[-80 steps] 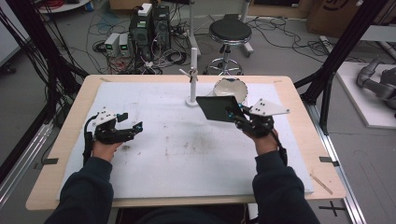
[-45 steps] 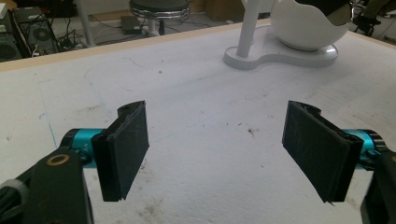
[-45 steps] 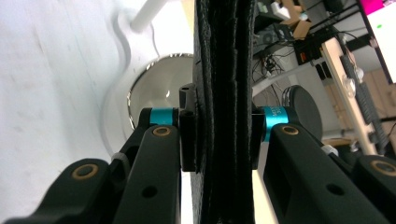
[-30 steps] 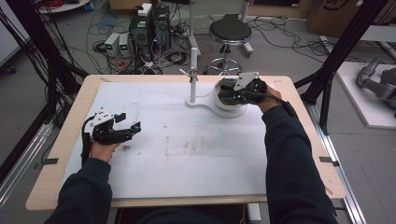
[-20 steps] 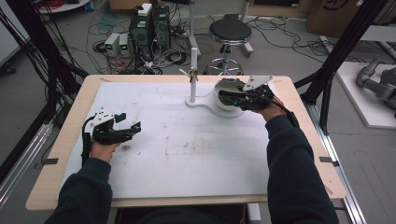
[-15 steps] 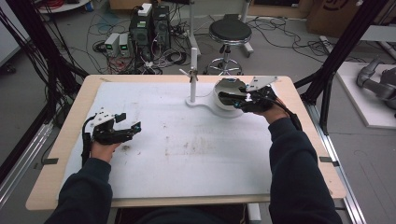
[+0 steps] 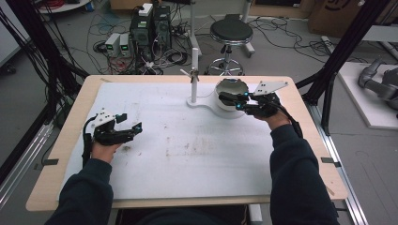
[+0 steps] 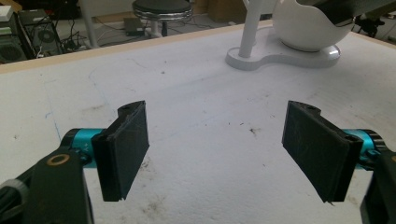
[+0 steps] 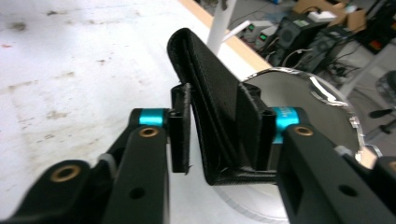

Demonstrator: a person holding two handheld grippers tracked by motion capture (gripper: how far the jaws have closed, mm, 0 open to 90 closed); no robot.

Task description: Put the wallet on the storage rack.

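A black folded flat piece [image 9: 210, 79], like a wallet, stands upright between the jaws of my right gripper [image 9: 219, 135], which is shut on its lower part. In the high view the right gripper [image 7: 237, 101] holds the black piece [image 7: 227, 98] over the rim of a white bowl [image 7: 222, 107] with a shiny inside [image 9: 299, 93] at the back right. My left gripper [image 7: 131, 121] rests low at the table's left side. Its jaws are open wide with nothing between them [image 8: 217, 154].
The bowl shares a white base with an upright white post [image 7: 194, 75], seen also as the post [image 8: 250, 23] beside the bowl [image 8: 303, 32]. A white, lightly stained sheet [image 7: 187, 150] covers the wooden table. A stool and electronics stand beyond the far edge.
My right gripper carried the black piece from the table's middle right up to the bowl, then drew back slightly to the right. The left gripper has stayed put.
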